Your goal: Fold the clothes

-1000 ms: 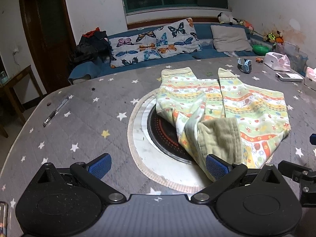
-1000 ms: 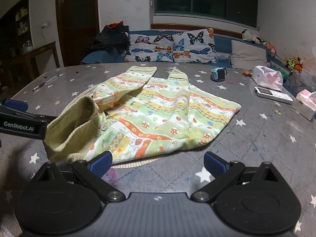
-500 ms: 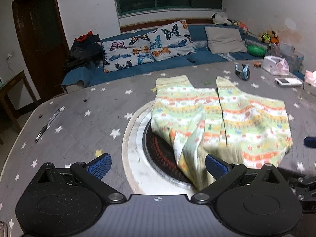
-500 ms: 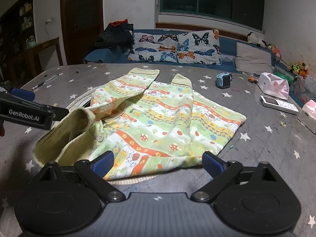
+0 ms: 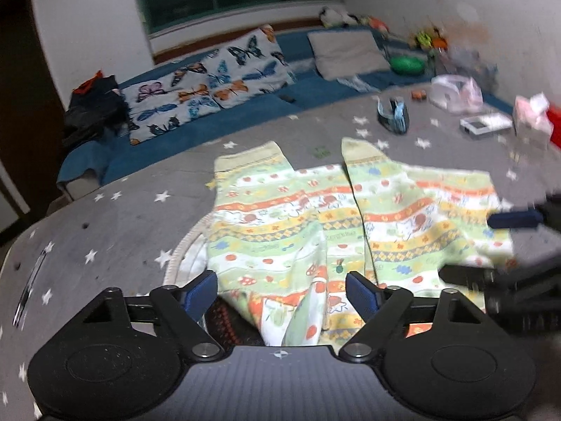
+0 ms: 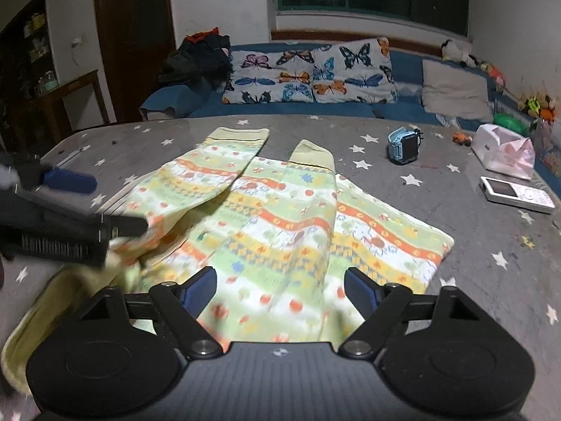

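Green, yellow and orange patterned children's trousers (image 5: 280, 231) lie flat on the grey star-print table (image 5: 105, 231), with the leg cuffs pointing toward the sofa. My left gripper (image 5: 280, 294) is open over the waist end, and cloth lies between and below its blue pads without being pinched. My right gripper (image 6: 280, 289) is open over the near edge of the trousers (image 6: 280, 217). The plain yellow waistband (image 6: 45, 301) is bunched at the lower left of the right wrist view. Each view shows the other gripper, blurred, at its side edge.
A round black hotplate (image 5: 228, 319) with a white ring sits under the trousers. A blue watch (image 6: 403, 145), a white handheld device (image 6: 517, 194) and a white-pink bag (image 6: 503, 156) lie at the right. A pen (image 5: 29, 287) lies far left. A sofa with butterfly pillows (image 6: 308, 73) stands behind.
Both grippers have moved forward over the waist end of the trousers. The raised, bunched waist fabric seen earlier in the left view now lies flatter.
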`<state>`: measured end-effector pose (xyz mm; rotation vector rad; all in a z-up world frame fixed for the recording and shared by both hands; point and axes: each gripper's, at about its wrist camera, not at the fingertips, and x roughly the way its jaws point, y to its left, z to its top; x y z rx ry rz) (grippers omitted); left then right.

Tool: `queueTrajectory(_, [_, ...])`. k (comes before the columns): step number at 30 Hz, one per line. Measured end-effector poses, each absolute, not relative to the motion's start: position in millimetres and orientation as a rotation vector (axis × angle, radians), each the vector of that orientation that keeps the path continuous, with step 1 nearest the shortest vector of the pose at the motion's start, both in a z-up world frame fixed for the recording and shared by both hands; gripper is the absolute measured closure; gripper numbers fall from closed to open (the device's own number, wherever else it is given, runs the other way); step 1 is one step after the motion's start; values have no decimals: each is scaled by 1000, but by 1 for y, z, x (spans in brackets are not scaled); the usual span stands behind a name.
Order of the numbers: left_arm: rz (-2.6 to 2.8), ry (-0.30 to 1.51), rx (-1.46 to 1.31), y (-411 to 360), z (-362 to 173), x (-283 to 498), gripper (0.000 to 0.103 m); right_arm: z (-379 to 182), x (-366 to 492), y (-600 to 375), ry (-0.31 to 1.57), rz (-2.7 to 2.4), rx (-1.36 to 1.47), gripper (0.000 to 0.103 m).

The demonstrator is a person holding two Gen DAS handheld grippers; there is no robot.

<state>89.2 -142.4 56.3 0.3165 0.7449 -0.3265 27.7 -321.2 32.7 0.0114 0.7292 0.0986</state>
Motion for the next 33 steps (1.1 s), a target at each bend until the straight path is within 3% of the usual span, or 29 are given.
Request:
queueTrajectory(2, [-334,770,323,-144,50,97,28,29,44,-325,742,93,22,26])
queueTrajectory(7, [-334,819,313,-139,36,113,53,17,84,-333,779,69,49,36])
queueTrajectory(10, [-329,807,321,-134,34,112,72,9,101,-339,797,57,75,45])
queueTrajectory(12, [-335,803,298,-129,36,111,90,5,105,-341,799,52,80,52])
queueTrajectory(15, [-333,797,262,-121,39,110,96,3,110,-342,799,54,85,75])
queueTrajectory(16, [-324,791,248,-117,42,108,96,4,111,-344,802,56,102,89])
queueTrajectory(17, [-315,785,235,-113,44,106,97,4,110,-345,800,51,113,94])
queueTrajectory(20, [-289,768,194,-101,51,100,97,9,104,-350,774,42,137,98])
queueTrajectory(33, [-190,780,85,-29,58,33,98,54,18,-400,628,-47,229,99])
